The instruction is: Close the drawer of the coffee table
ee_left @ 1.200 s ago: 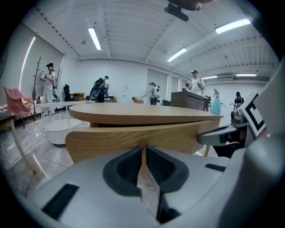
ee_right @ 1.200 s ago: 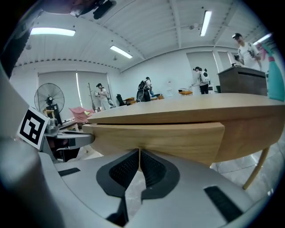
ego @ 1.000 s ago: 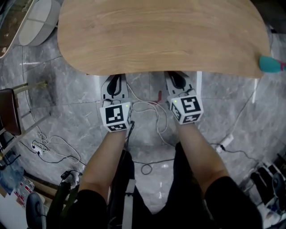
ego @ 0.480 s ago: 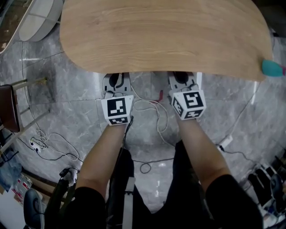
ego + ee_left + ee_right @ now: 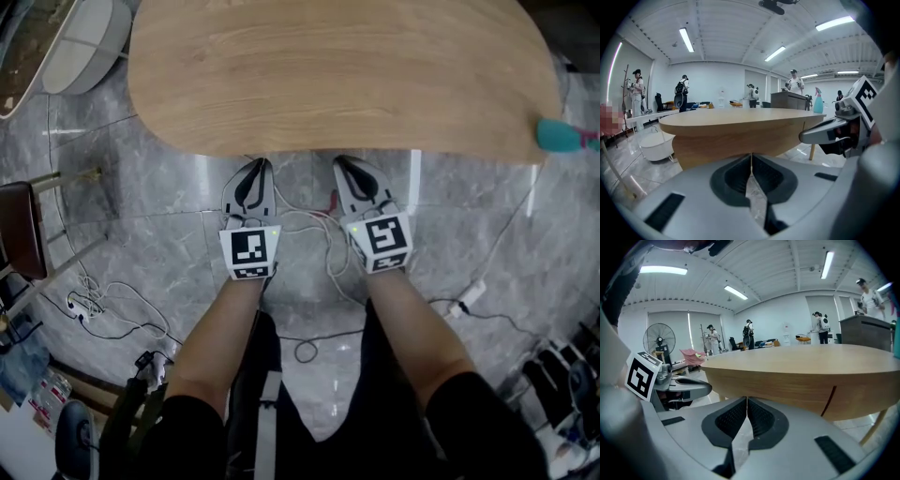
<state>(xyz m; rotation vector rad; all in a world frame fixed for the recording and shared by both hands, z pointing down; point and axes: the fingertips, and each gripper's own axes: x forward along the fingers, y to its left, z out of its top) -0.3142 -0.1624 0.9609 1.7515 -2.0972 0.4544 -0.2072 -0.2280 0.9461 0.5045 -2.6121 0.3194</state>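
Looking steeply down, the head view shows two forearms [image 5: 220, 333] reaching side by side toward the near edge of a wide wooden counter [image 5: 337, 75] with rounded ends. The left tongs [image 5: 255, 167] and the right tongs [image 5: 342, 164] each carry a cube with black square markers, and both tips lie near the counter's near edge. In the two gripper views each pair of jaws is clenched, the ribbed dark pads meeting at the tip with nothing between them. The drawer [image 5: 778, 385] appears pushed in: its wooden front lies flush in the counter's near side, straight ahead of both tongs, and no part of it sticks out in the head view. A thin dark seam [image 5: 828, 401] runs down the wood at the right of that front. A teal bottle [image 5: 562, 134] stands at the counter's right end. White cables [image 5: 323, 239] trail over the grey marble floor [image 5: 141, 216] between and behind the tongs. A white round tub [image 5: 80, 42] sits on the floor at the far left. Several people [image 5: 682, 91] stand well beyond the counter, far across the room.
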